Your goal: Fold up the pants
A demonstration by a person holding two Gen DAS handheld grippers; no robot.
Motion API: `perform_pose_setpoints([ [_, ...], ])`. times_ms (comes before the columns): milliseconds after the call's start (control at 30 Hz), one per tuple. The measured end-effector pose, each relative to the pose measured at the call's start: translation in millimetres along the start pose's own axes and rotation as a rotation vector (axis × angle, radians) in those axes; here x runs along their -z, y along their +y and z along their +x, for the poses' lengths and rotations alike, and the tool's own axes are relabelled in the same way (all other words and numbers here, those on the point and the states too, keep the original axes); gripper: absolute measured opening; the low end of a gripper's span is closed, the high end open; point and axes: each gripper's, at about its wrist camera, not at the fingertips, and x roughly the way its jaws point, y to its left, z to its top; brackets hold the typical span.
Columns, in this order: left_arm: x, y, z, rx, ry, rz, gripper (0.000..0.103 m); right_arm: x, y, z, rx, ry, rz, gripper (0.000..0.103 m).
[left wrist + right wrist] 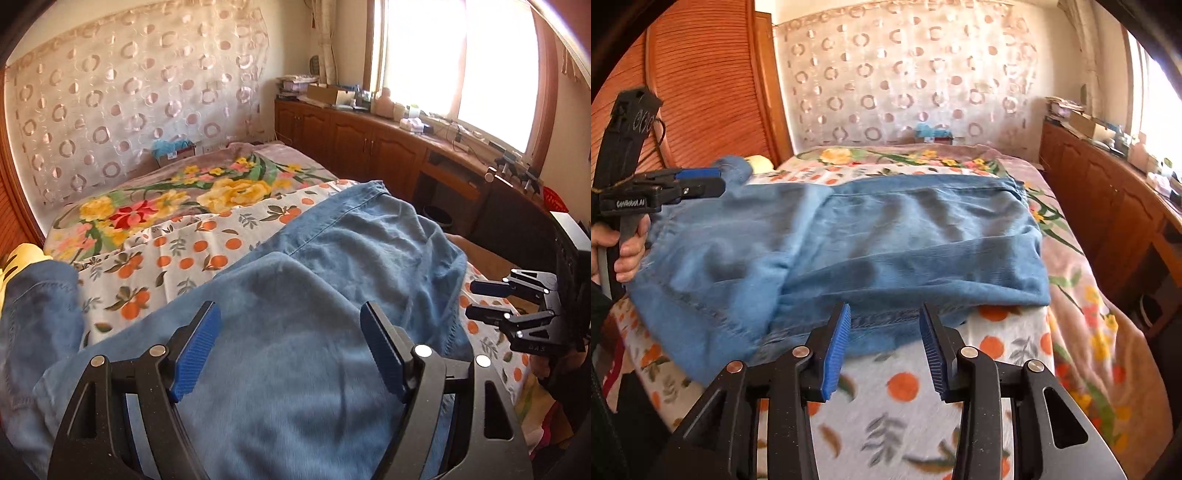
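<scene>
Your faded blue denim pants [849,236] lie folded across the bed's white orange-print sheet [990,365], with the floral blanket [166,195] beyond them at the far end. Your left tool [290,345] hovers spread wide over the cloth, its blue pads gripping nothing. Your right tool [884,350] is parted at the near hem, and the pads do not press on the denim. The pants' left end runs out of the left wrist view, and the lower layers are hidden under the top fold.
</scene>
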Motion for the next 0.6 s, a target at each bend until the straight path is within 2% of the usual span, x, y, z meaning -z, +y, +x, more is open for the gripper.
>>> perform_pose_setpoints([
  [167, -21.6, 1.4, 38.5, 0.0, 0.063, 0.011, 0.079, -3.6, -9.2, 21.6, 0.011, 0.05, 0.041, 0.042],
  [267, -32.2, 3.3, 60.5, -0.005, 0.1, 0.017, 0.076, -6.6, -12.6, 22.4, 0.006, 0.046, 0.067, 0.042],
  [533, -34.7, 8.0, 111.8, -0.023, 0.218, 0.013, 0.058, -2.6, -13.8, 21.5, 0.004, 0.032, 0.087, 0.042],
  [600, -30.6, 8.2, 114.9, -0.019, 0.225, 0.011, 0.048, -0.8, -16.8, 22.7, 0.004, 0.03, 0.084, 0.042],
])
